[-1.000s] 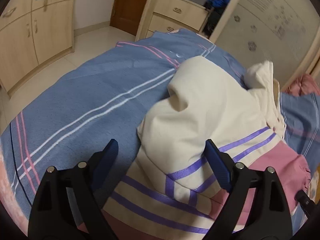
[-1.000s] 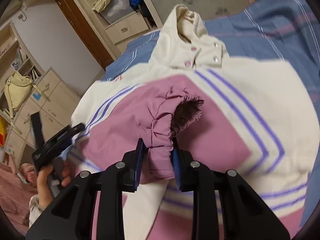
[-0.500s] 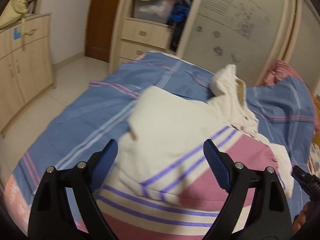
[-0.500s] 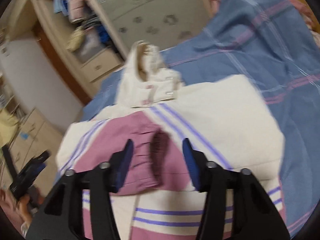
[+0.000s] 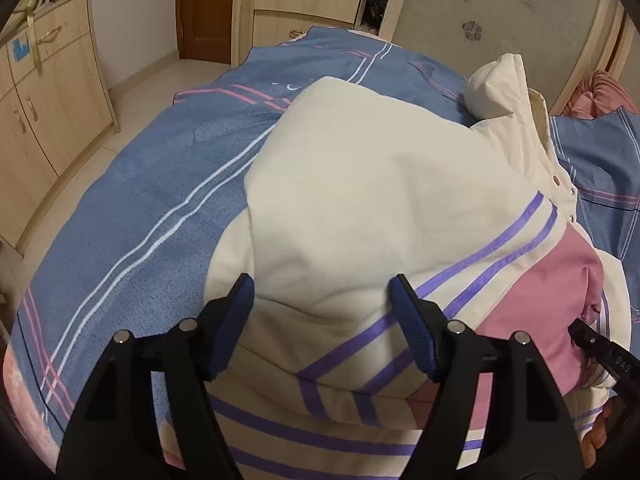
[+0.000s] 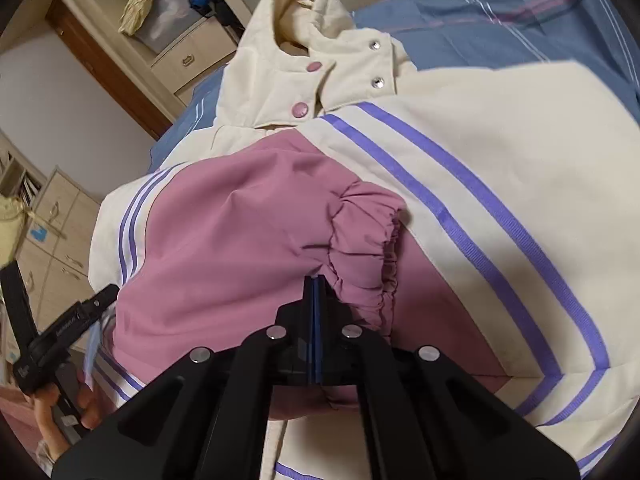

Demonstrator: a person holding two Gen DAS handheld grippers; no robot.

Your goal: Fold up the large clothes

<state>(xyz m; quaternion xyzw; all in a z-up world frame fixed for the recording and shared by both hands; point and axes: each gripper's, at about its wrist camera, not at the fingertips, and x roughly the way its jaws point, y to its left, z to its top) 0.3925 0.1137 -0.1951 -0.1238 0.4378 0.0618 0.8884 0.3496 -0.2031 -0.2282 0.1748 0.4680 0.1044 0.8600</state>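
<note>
Jacket (image 5: 360,184) on bedspread (image 5: 132,200), left tongs (image 5: 322,320) spread above it, right tongs (image 6: 316,292) clenched on nothing.

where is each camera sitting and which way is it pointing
Left wrist: rides on the left gripper, looking along its open fingers over the cream padded jacket with purple stripes and pink panels on the blue striped bedspread, toward wooden drawers; the right gripper's tip shows at right.
Right wrist: rides on the right gripper, jaws together at the gathered pink sleeve cuff, facing the collar; the left hand shows.
Shared: jacket, bedspread, wardrobe.
</note>
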